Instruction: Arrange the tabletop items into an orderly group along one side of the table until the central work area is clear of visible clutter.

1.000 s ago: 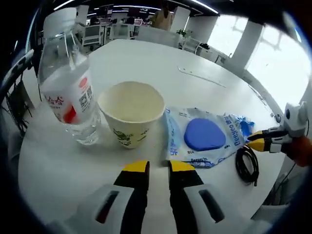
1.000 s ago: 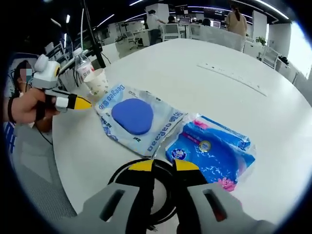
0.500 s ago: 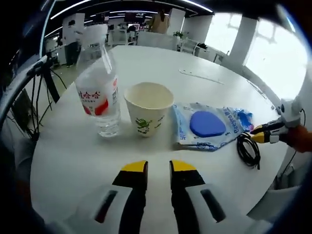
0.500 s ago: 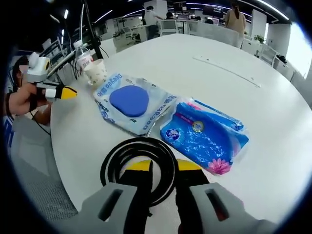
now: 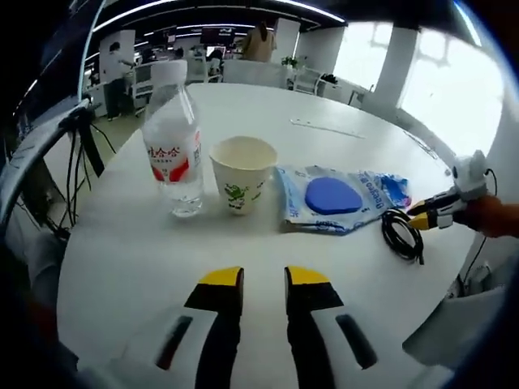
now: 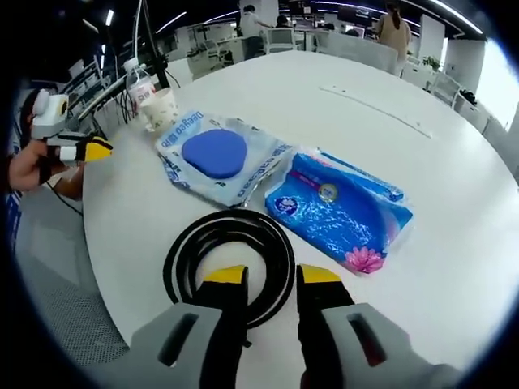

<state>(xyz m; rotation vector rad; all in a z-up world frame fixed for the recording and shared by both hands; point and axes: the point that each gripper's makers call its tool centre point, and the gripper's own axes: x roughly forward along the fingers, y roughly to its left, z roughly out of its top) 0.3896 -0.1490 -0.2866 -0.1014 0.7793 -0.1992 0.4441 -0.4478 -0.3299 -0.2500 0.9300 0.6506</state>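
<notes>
A clear water bottle (image 5: 172,158) with a red label and a paper cup (image 5: 242,173) stand side by side on the round white table (image 5: 122,251). Right of them lie a clear packet with a blue pad (image 5: 328,197), a blue tissue pack (image 5: 395,188) and a black cable coil (image 5: 401,235). My left gripper (image 5: 263,279) hovers near the table edge, jaws slightly apart and holding nothing. My right gripper (image 6: 272,275) hangs over the cable coil (image 6: 227,259), jaws slightly apart and holding nothing. Beyond it lie the tissue pack (image 6: 340,211), the packet (image 6: 215,154), the cup (image 6: 160,109) and the bottle (image 6: 139,89).
A thin white strip (image 6: 373,112) lies on the far part of the table. The right gripper (image 5: 422,217), held by a hand, shows at the table's right edge. The left gripper (image 6: 85,150) sits at its left edge. Office desks and chairs stand behind.
Both grippers have drawn back towards the table edge, so the items look smaller and farther. The right jaws stand a little wider apart. The items themselves have not moved.
</notes>
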